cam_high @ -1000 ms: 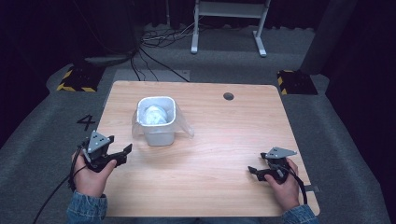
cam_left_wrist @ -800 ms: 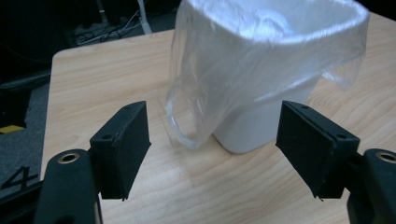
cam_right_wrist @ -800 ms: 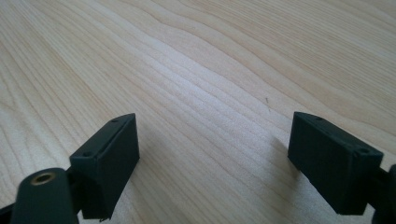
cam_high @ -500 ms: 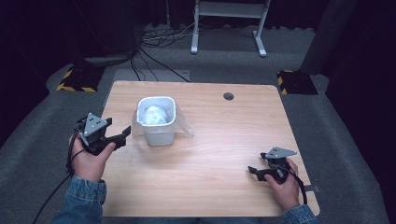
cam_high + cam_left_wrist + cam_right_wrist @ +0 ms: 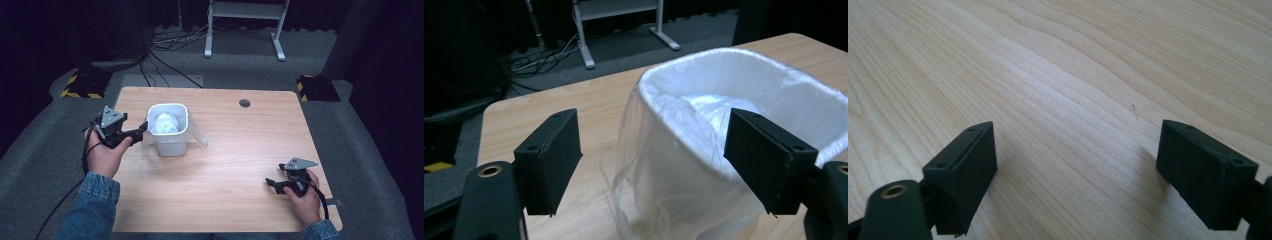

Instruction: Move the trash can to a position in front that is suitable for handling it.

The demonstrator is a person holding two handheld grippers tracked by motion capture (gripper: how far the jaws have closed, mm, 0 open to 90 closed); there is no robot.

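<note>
Pale wooden bench [image 5: 235,150] carries a small white plastic bin [image 5: 168,131] lined with a thin clear bag, left of centre. Left tongs [image 5: 141,131] gape beside its rim; right tongs [image 5: 270,183] gape apart.

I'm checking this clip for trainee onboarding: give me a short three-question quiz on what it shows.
1. True or false: the left gripper has its jaws apart beside the bin.
2. What lines the bin?
A. a clear plastic bag
B. a newspaper
C. a towel
3. Where does the right gripper sit: over bare table or over the bin?

Key:
1. True
2. A; the bag folds over the rim.
3. Over bare table, jaws apart.
</note>
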